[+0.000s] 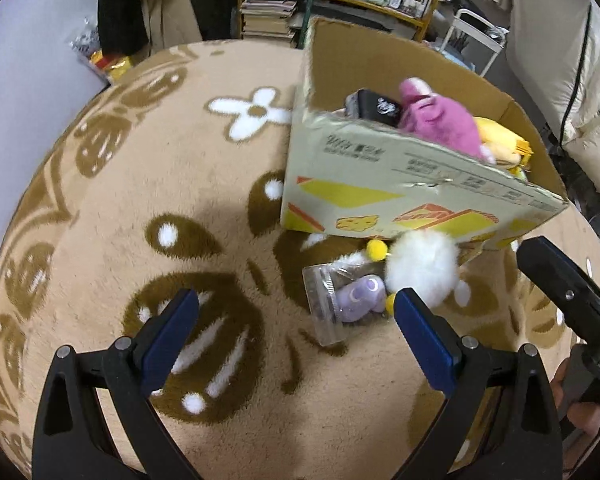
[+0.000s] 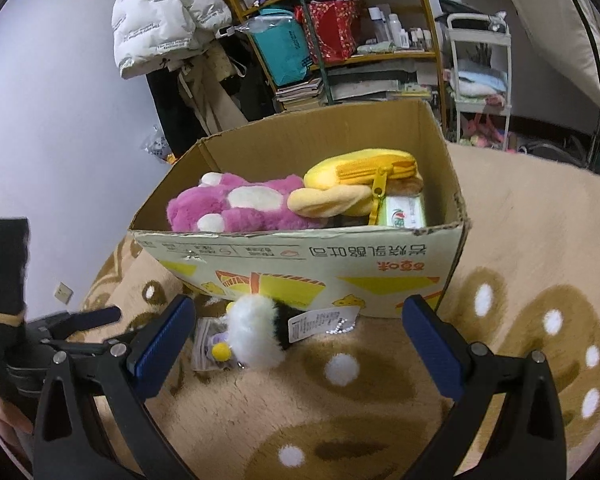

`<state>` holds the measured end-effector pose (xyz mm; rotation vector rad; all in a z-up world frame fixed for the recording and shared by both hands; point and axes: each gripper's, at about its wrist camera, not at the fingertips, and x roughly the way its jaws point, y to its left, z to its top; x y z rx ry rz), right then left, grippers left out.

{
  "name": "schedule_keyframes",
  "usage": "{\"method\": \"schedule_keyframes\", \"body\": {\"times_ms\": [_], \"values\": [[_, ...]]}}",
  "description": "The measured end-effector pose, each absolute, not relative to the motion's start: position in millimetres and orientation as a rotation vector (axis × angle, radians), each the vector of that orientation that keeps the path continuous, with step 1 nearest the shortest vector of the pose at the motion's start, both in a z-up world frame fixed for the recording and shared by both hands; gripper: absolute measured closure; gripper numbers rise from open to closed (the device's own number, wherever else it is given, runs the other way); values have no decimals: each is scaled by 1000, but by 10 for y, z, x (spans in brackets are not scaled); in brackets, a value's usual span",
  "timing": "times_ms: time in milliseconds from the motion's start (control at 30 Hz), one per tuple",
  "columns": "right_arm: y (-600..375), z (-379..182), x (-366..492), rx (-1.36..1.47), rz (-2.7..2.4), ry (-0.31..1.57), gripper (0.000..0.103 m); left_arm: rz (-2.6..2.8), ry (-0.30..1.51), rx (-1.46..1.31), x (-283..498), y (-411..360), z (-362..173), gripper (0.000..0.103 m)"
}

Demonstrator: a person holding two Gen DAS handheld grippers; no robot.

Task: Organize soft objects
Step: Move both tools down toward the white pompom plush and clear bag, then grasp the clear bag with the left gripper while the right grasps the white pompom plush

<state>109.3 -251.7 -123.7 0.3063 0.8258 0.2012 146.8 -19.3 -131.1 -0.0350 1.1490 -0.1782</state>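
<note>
A cardboard box [image 1: 380, 184] stands on the beige rug; it also shows in the right wrist view [image 2: 300, 256]. Inside lie a pink plush [image 2: 236, 208], a yellow zip pouch [image 2: 360, 176] and a small green-white pack [image 2: 406, 212]. In front of the box on the rug lie a white fluffy plush with yellow pompoms [image 1: 424, 268] [image 2: 256, 332] and a small purple toy in a clear bag [image 1: 356, 296] [image 2: 212, 344]. My left gripper [image 1: 296, 308] is open and empty, just short of them. My right gripper [image 2: 300, 316] is open and empty, facing them.
The patterned rug [image 1: 160, 184] stretches left and toward me. Behind the box stand a cluttered shelf [image 2: 340, 40], hanging coats [image 2: 168, 28] and a white cart [image 2: 480, 76]. The right gripper's body [image 1: 572, 300] shows at the left view's right edge.
</note>
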Motion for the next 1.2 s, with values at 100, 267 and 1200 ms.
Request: {"method": "schedule_keyframes", "body": {"times_ms": [100,267,1200], "values": [[-2523,-1301,1130,321,198,839,0,-171,1161,-46,1505,-176,-1364,6],[-2516,-1388,1194,355,217,857,0,-157,1173,-36,1573,-157,-1446,6],[-2200,-1867,1558,371,245,1035,8,-190,1225,90,1703,-372,-1742,6]]}}
